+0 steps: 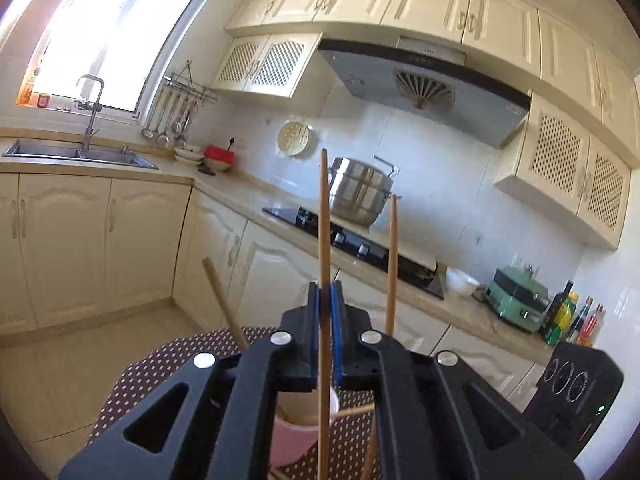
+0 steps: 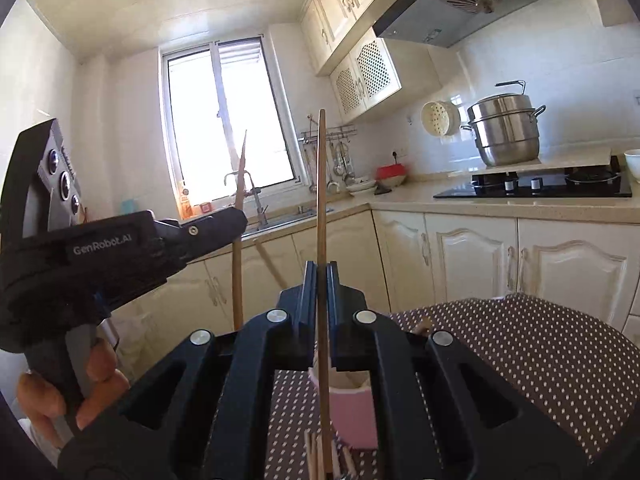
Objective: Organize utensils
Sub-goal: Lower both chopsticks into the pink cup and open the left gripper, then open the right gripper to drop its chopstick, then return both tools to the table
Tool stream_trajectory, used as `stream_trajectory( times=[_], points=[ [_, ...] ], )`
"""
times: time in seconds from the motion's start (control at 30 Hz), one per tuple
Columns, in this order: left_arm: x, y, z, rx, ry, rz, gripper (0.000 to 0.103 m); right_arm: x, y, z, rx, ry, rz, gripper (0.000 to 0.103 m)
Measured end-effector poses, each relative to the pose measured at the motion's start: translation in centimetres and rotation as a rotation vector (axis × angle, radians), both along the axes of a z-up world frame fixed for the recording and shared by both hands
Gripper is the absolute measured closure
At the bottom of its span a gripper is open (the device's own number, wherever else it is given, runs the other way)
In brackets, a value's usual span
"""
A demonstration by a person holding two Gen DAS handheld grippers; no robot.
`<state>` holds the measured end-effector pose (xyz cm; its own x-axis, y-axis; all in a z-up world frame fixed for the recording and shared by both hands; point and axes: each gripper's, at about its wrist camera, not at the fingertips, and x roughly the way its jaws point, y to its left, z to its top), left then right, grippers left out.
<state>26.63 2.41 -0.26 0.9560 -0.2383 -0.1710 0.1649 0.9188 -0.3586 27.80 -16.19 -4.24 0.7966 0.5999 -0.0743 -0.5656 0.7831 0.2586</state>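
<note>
My left gripper is shut on a wooden chopstick that stands upright between its blue pads. My right gripper is shut on another upright wooden chopstick. A pink cup stands on the dotted tablecloth under the left gripper and also shows under the right one. In the left wrist view a second chopstick rises on the right and a third leans on the left. The left gripper shows in the right wrist view, holding its chopstick. More chopsticks lie by the cup.
A round table with a brown dotted cloth holds the cup. Cream cabinets, a sink and a stove with a steel steamer pot line the walls. Bottles and a green appliance stand on the counter.
</note>
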Motion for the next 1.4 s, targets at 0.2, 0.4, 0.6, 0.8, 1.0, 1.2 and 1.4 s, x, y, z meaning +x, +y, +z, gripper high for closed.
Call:
stream_trajectory(
  times=[0.2,0.4,0.6,0.8,1.0,1.2,1.4],
  points=[
    [2.8,-0.5,0.2,0.004,-0.071,0.041,0.098,2.7,0.5,0.3,0.042,-0.046,-0.044,0.098],
    [5.2,-0.9,-0.7,0.028,-0.090,0.066,0.097,4.7,1.5,-0.1,0.036,-0.081,-0.062,0.098],
    [6.8,-1.1,-2.5,0.032,-0.056,0.067,0.097,5.9,1.7,-1.1,0.032,-0.065,-0.058,0.098],
    [7.2,-1.4,-4.1,0.049,-0.001,0.069,0.097,5.6,2.0,-2.2,-0.006,-0.049,-0.060,0.098],
    [6.7,-1.5,-4.6,0.068,0.051,0.051,0.090,4.9,1.8,-1.9,-0.036,-0.032,-0.062,0.098],
    [5.6,-1.3,-4.9,0.099,0.092,0.061,0.073,3.8,1.4,-2.2,-0.058,-0.008,-0.081,0.098],
    [4.1,-1.0,-4.8,0.117,0.120,0.070,0.058,2.5,1.2,-2.2,-0.086,0.014,-0.091,0.098]
  ],
)
